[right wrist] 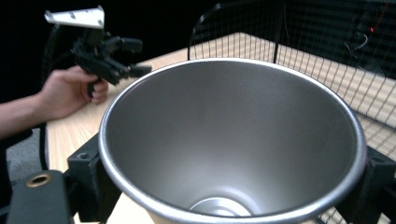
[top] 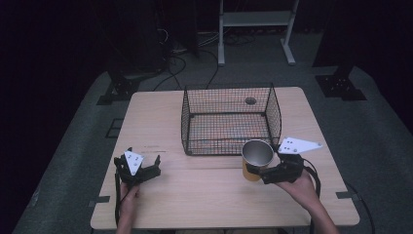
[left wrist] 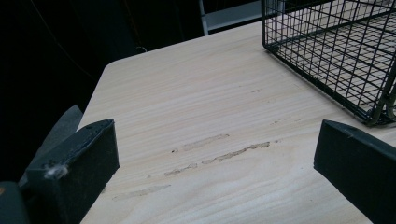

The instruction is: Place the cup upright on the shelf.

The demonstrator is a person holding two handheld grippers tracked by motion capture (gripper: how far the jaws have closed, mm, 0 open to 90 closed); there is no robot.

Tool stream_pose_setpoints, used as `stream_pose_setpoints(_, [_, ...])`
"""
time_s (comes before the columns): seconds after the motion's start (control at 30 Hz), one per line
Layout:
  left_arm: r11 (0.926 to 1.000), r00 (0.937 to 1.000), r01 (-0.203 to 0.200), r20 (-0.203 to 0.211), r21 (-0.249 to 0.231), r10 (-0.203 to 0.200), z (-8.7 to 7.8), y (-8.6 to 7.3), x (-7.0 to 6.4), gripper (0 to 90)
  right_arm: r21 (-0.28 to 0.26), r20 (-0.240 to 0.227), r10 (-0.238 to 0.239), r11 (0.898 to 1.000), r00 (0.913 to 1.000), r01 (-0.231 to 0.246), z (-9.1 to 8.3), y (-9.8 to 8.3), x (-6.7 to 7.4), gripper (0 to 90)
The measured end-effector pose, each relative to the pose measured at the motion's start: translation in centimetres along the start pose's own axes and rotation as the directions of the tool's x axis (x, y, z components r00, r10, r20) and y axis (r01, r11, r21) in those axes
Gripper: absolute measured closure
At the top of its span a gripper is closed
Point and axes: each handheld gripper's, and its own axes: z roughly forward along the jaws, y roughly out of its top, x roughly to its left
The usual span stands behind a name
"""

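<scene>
My right gripper (top: 256,171) is clamped on the metal cup (top: 256,159), a jaw on each side of its wall, holding it upright just in front of the wire basket (top: 229,119) near the table (top: 195,195) edge on my side. My left gripper (top: 146,165) rests well apart with its jaws spread wide

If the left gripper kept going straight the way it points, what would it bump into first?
Probably nothing soon: the left gripper, jaws open, points over bare table toward its far corner. The wire basket sits off to the side, likely missed.
</scene>
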Motion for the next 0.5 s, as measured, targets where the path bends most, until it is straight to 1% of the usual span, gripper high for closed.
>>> stream_pose_setpoints(0.07, [1.0,1.0,0.0,0.0,0.0,0.0,0.0,0.0,0.0,0.0,-0.004,-0.004,0.0,1.0,1.0,0.0,-0.1,0.3,0.0,12.0])
stream_pose_setpoints(0.1, [1.0,1.0,0.002,0.0,-0.001,-0.002,0.0,0.0,0.0,0.0,-0.01,-0.015,0.001,1.0,0.9999,-0.001,-0.2,1.3,-0.1,12.1])
stream_pose_setpoints(0.23, [1.0,1.0,-0.001,0.001,-0.003,0.001,0.0,0.0,0.0,0.0,-0.004,-0.01,-0.021,1.0,0.9997,0.021,-0.2,2.9,-0.1,12.1])
stream_pose_setpoints(0.3, [1.0,1.0,-0.002,0.001,-0.001,0.002,0.0,0.0,0.0,0.0,-0.006,-0.015,-0.026,1.0,0.9995,0.026,-0.2,3.5,-0.3,12.0])
stream_pose_setpoints(0.43, [1.0,1.0,0.0,0.001,-0.001,0.0,0.0,0.0,0.0,0.0,-0.003,-0.014,-0.021,1.0,0.9997,0.021,0.0,4.6,-0.7,12.0])
stream_pose_setpoints(0.5, [1.0,1.0,-0.002,0.001,-0.002,0.002,0.0,0.0,0.0,0.0,-0.001,-0.006,-0.017,1.0,0.9998,0.017,0.2,5.0,-1.0,12.0])
